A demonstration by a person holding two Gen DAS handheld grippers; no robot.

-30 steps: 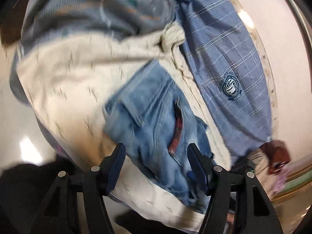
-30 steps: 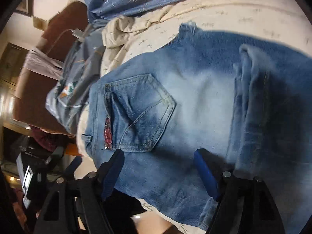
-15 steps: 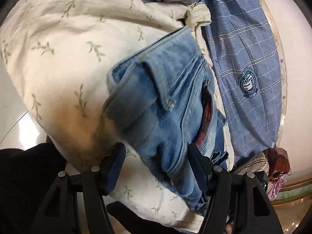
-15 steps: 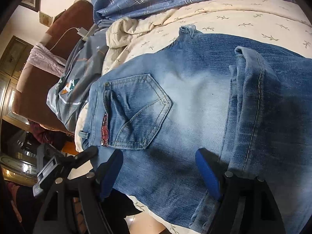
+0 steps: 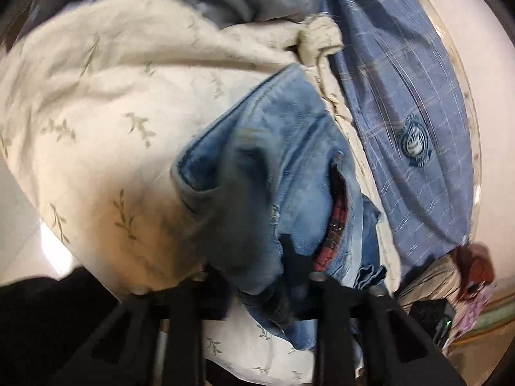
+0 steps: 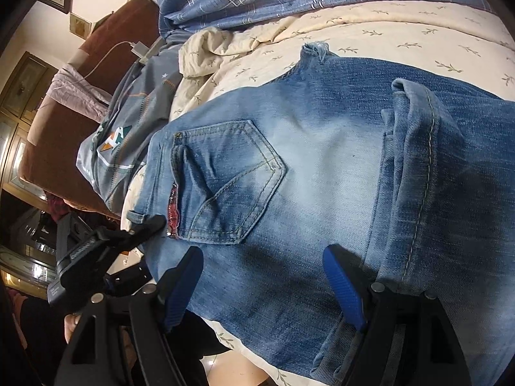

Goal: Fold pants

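The pants are faded blue jeans (image 6: 322,160) lying on a cream leaf-print quilt (image 6: 402,32), back pocket (image 6: 225,180) up, with a hemmed layer folded over at the right (image 6: 425,167). My right gripper (image 6: 264,286) is open, its blue pads spread over the denim at the near edge. In the left wrist view the waistband end of the jeans (image 5: 283,167) is bunched between my left gripper's fingers (image 5: 257,276), which are shut on it. The left gripper also shows in the right wrist view (image 6: 141,228) at the waistband.
A blue plaid shirt (image 5: 412,112) lies on the quilt beyond the jeans. A grey garment with an orange and teal logo (image 6: 128,128) lies by a brown headboard (image 6: 106,48) carrying a white charger cable. Pale floor shows below the quilt's edge.
My left gripper has closed on the waistband end of the jeans and bunched the denim. My right gripper stays open over the jeans and has hardly moved.
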